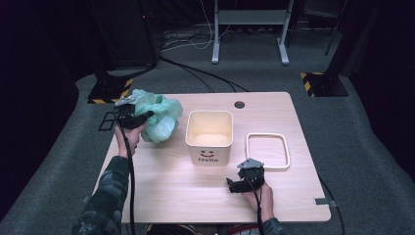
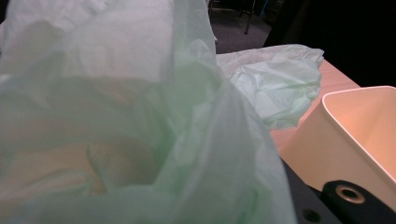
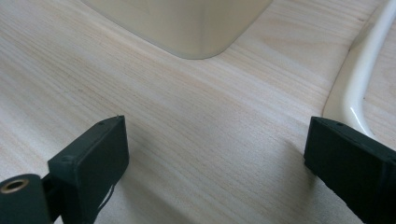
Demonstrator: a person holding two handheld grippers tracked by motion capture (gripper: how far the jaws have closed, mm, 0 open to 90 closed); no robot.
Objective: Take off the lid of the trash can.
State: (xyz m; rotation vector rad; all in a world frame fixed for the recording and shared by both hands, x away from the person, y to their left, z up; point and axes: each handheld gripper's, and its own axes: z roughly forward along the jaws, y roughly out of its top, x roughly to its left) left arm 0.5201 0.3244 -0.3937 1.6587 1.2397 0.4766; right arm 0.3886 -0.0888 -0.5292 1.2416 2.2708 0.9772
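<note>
A crumpled pale green plastic bag (image 1: 159, 117) sits at the table's far left, bunched against my left gripper (image 1: 143, 118), which is shut on it. In the left gripper view the bag (image 2: 140, 116) drapes right over the lens, and one black jaw pokes out at the bottom right. A white bin (image 1: 209, 134) with a smiley face and the word "Hello" stands open in the middle, to the right of the bag; its wall (image 2: 327, 149) is close. My right gripper (image 1: 235, 185) rests low near the front edge, open, with bare wood between its fingertips (image 3: 95, 156).
A white rectangular frame (image 1: 267, 150) lies flat to the right of the bin, and its edge (image 3: 362, 70) curves past my right jaw. The bin's rounded corner (image 3: 187, 28) is just ahead of the right gripper. A round cable hole (image 1: 239, 104) marks the table's far edge.
</note>
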